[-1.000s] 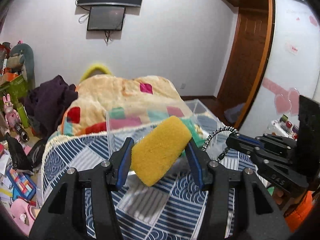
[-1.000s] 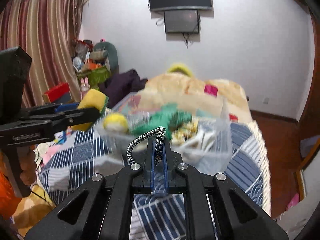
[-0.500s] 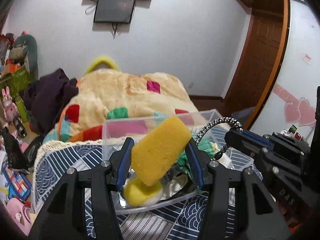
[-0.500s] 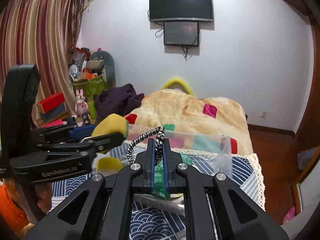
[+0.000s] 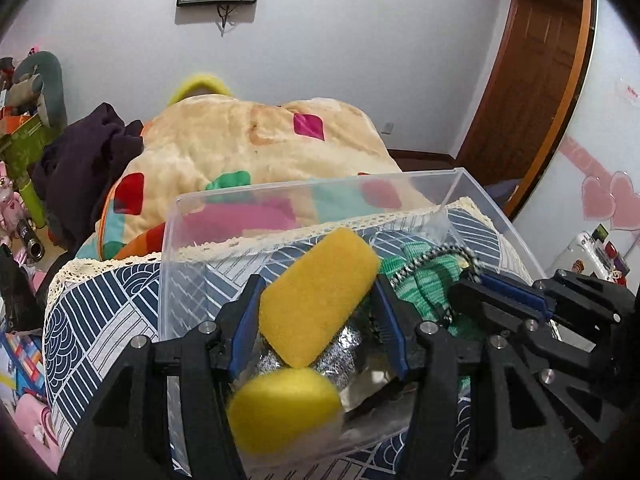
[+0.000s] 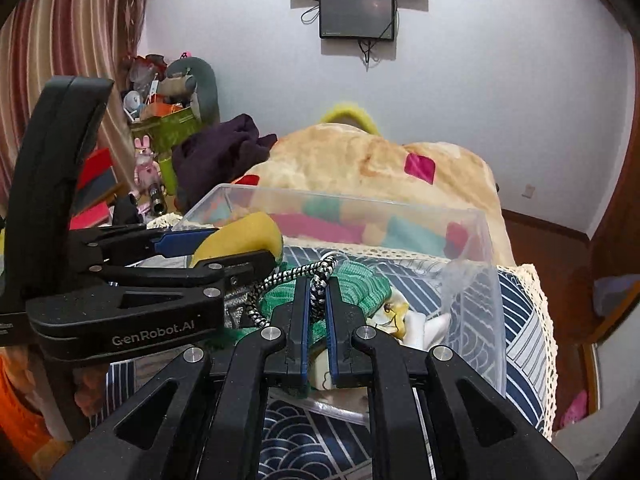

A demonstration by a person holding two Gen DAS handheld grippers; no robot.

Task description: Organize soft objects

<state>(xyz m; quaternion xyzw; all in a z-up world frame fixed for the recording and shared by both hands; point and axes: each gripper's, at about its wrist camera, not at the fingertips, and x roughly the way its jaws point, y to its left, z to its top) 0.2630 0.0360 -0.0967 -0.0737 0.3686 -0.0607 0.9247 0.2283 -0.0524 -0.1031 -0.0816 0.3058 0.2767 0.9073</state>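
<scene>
My left gripper (image 5: 318,304) is shut on a yellow sponge (image 5: 316,296) and holds it tilted over the clear plastic bin (image 5: 280,196); the sponge also shows in the right wrist view (image 6: 240,236). My right gripper (image 6: 317,292) is shut on a black-and-white braided cord (image 6: 288,276), also over the bin (image 6: 472,216), just right of the left gripper. Inside the bin lie a round yellow sponge (image 5: 284,408), a green knit cloth (image 5: 424,280), silver foil and pale soft items (image 6: 416,320).
The bin stands on a blue patterned cloth (image 5: 100,308) with a lace edge. A cream blanket (image 5: 248,140) with coloured patches lies behind it, a dark garment (image 5: 80,152) to its left. Toys and boxes (image 6: 160,120) crowd the far left. A wooden door (image 5: 532,80) is right.
Both grippers have moved forward and down, from in front of the bin to over its opening, each holding its item. The bin's contents now show below them.
</scene>
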